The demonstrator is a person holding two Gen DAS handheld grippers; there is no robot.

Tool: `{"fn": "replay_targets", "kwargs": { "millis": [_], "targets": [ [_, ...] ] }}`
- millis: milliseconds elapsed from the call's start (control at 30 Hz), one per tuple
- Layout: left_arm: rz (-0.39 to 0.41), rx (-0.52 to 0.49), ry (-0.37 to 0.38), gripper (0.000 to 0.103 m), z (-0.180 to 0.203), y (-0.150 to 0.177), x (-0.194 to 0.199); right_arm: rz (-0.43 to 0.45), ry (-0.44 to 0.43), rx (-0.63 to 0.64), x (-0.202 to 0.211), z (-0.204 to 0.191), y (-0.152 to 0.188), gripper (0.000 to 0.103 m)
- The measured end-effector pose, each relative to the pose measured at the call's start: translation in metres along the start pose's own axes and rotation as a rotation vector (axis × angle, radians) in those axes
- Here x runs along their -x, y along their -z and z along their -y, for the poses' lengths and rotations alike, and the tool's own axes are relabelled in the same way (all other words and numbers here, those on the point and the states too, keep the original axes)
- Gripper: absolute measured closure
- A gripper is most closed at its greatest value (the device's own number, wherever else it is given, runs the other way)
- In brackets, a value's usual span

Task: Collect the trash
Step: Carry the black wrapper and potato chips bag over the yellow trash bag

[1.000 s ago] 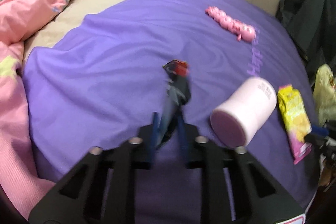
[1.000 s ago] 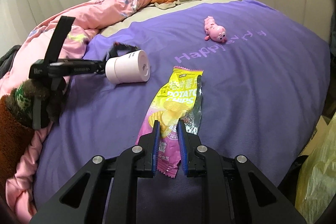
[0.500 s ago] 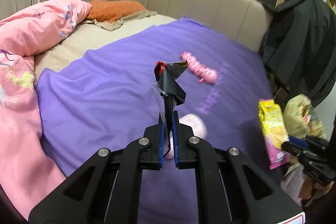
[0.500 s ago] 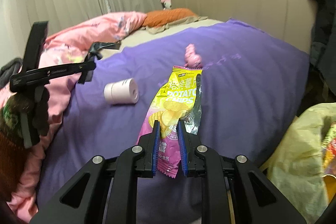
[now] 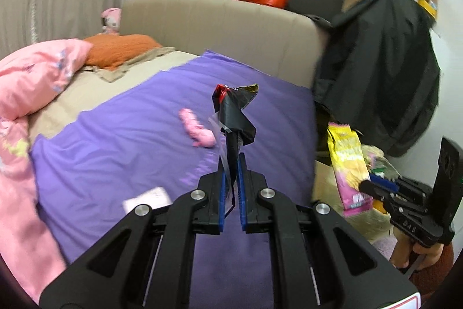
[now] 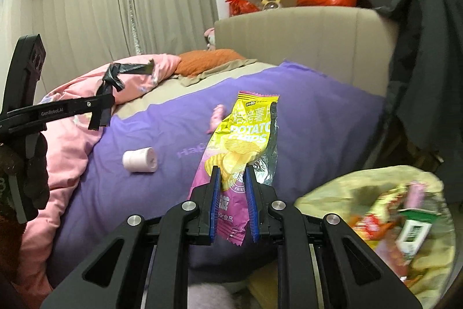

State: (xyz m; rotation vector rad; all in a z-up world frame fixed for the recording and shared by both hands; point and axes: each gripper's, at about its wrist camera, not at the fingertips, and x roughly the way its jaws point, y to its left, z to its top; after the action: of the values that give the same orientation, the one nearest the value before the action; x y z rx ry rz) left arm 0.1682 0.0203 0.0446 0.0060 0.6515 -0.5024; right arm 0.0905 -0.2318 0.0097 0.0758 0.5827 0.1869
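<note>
Over the purple bed (image 6: 318, 118), both loads ride high, so drops are the worry. Right gripper (image 6: 231, 181) fingers pinch only the lower part of the chip bag (image 6: 246, 132), which could flop past the yellow trash bag (image 6: 376, 210). Left gripper (image 5: 230, 167), fingers nearly shut, holds the black wrapper (image 5: 234, 112) by a thin tail that could slip. Pink cup (image 6: 140, 160) waits on the bed.

A bed (image 6: 318, 118) under a purple cover carries a pink toy (image 5: 196, 132) mid-bed, a pale cup (image 6: 140, 160) on its side, a pink quilt (image 5: 31, 68) along one edge, an orange pillow (image 5: 121, 48) by the headboard
</note>
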Motion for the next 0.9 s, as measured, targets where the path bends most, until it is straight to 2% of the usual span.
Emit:
{"fn": "replay_targets", "kwargs": {
  "millis": [167, 467, 567, 767, 900],
  "targets": [
    [-0.054, -0.063, 0.071, 0.096, 0.061, 0.004, -0.021, 0.033, 0.054, 0.0, 0.035, 0.036, 0.007, 0.085],
    [-0.082, -0.217, 0.183, 0.096, 0.176, 0.014, -0.037, 0.085, 0.201, -0.036, 0.104, 0.112, 0.03, 0.085],
    [-0.085, -0.251, 0.213, 0.096, 0.206, 0.018, -0.039, 0.096, 0.224, -0.065, 0.12, 0.129, 0.04, 0.085],
    [-0.119, -0.312, 0.261, 0.096, 0.248, 0.029, -0.054, 0.099, 0.257, -0.1, 0.14, 0.155, 0.061, 0.085],
    [-0.181, -0.284, 0.315, 0.096, 0.259, 0.035, -0.072, 0.098, 0.285, -0.119, 0.15, 0.171, 0.072, 0.085]
  ]
}}
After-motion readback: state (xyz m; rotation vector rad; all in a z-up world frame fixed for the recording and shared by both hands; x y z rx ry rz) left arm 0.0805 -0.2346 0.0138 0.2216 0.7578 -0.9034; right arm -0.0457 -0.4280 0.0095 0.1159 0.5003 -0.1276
